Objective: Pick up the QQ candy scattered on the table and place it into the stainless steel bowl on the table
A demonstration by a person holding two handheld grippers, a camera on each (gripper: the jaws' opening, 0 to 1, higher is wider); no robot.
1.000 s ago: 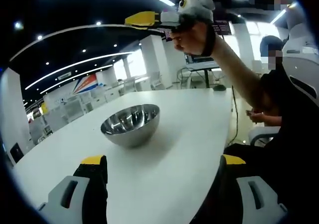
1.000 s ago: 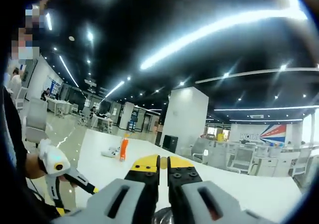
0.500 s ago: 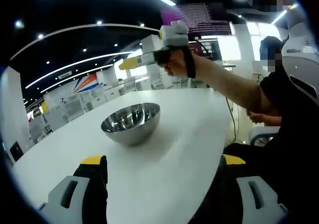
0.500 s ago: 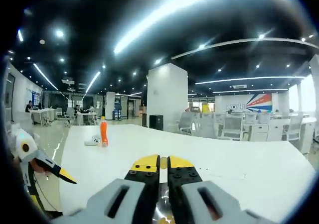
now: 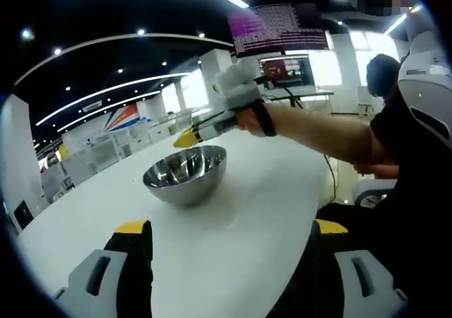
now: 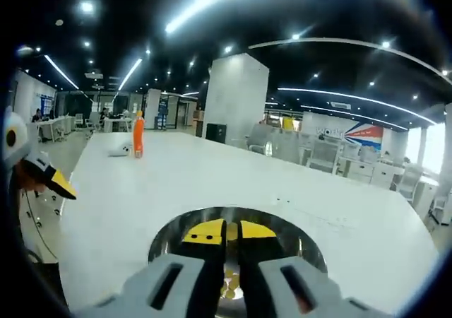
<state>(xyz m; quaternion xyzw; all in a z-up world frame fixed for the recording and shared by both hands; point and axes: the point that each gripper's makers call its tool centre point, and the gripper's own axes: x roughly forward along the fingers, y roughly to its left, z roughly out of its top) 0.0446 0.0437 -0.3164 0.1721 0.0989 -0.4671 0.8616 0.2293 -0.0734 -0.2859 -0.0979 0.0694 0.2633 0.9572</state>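
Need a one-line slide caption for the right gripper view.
Right gripper, jaws together, poised above the steel bowl on the white table.

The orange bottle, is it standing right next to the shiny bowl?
No, in the right gripper view the orange bottle stands far off near the table's other end, while the shiny bowl sits close under the right gripper.
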